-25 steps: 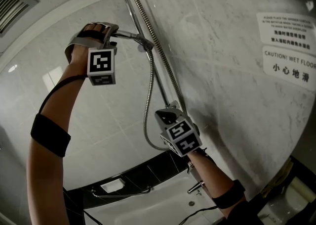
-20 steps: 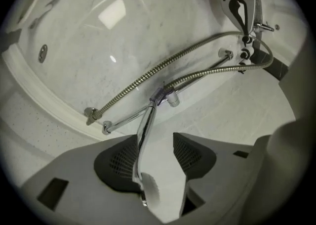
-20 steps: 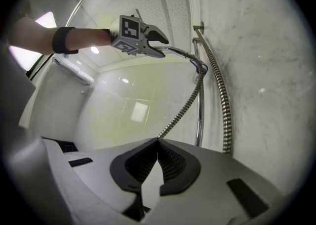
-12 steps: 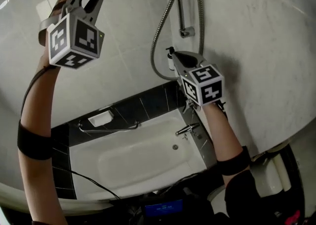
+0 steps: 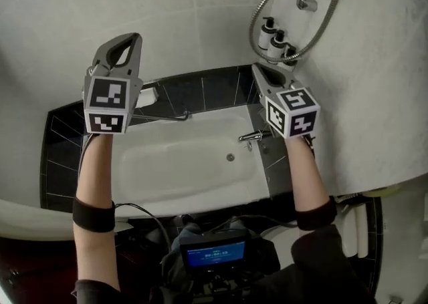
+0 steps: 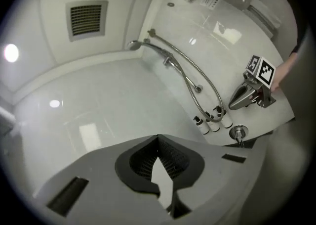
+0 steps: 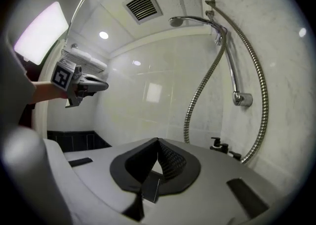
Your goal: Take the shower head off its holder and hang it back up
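Left tongs [image 5: 124, 43] closed, nothing between them. Right tongs [image 5: 259, 71] closed too, empty. Both are held out over the bathtub [image 5: 180, 166]: the left pair faces the tiled wall, the right pair is just beside the pump bottles [image 5: 274, 34] in the corner. Shower head [image 7: 177, 21] sits in its holder [image 7: 218, 33] high on the rail [image 7: 232, 70], well apart from both tongs. Hose [image 7: 200, 95] drops from the head in a loop past the bottles, then climbs alongside the rail. Tap [image 5: 251, 137] is at the tub's right end, near the right tongs.
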